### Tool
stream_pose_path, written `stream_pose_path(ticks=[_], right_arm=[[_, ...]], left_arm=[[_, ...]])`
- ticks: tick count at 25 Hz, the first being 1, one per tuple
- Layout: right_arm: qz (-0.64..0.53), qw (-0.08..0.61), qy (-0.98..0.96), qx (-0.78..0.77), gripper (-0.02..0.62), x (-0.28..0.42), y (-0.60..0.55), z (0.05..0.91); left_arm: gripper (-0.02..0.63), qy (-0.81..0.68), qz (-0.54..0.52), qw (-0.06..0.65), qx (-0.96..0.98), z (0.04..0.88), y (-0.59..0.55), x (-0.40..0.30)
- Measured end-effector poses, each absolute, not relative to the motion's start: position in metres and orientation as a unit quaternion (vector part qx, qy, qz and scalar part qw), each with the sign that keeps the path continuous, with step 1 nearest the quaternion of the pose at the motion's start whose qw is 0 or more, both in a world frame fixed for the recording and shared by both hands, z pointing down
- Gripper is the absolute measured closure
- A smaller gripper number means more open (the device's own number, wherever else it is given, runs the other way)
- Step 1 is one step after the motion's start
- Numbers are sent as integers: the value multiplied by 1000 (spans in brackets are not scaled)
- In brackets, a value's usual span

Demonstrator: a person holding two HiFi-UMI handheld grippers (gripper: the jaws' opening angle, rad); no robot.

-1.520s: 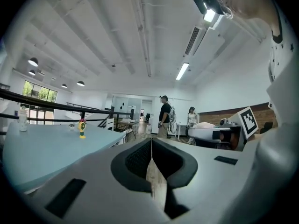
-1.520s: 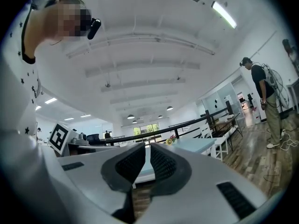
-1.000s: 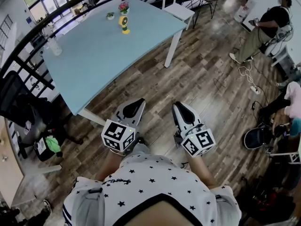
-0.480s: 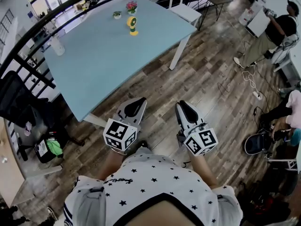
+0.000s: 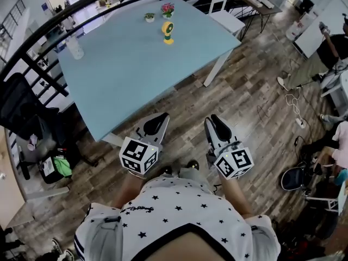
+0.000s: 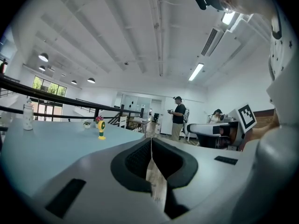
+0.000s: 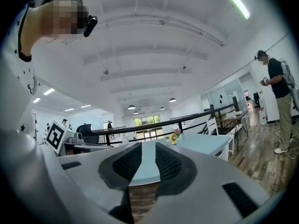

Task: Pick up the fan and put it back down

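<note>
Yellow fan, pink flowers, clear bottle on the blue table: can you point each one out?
Yellow fan (image 5: 167,28), head view, on its round head.
Pink flowers (image 5: 167,7), head view, on the blossoms.
Clear bottle (image 5: 75,48), head view, on its body.

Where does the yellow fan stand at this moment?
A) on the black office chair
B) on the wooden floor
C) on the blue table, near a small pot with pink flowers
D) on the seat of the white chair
C: the yellow fan stands upright on the blue table, near the flower pot.
</note>
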State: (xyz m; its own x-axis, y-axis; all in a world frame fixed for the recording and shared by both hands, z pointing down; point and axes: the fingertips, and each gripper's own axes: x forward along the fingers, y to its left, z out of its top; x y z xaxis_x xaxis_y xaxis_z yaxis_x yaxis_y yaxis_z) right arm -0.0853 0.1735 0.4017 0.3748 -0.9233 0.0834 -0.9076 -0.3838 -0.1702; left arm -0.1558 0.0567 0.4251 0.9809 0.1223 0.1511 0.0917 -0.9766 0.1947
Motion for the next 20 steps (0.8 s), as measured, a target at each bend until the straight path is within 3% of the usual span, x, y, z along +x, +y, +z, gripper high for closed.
stream_pose_path(ticks=[12,20], right_arm=[[-71,51,619,-781,508,-6,107,401],[-84,51,661,-744,506,50,55,410]], left_arm=[[577,-71,89,96,989,437,-5,-141],[577,-124,87,97,984,439,-38,-94]])
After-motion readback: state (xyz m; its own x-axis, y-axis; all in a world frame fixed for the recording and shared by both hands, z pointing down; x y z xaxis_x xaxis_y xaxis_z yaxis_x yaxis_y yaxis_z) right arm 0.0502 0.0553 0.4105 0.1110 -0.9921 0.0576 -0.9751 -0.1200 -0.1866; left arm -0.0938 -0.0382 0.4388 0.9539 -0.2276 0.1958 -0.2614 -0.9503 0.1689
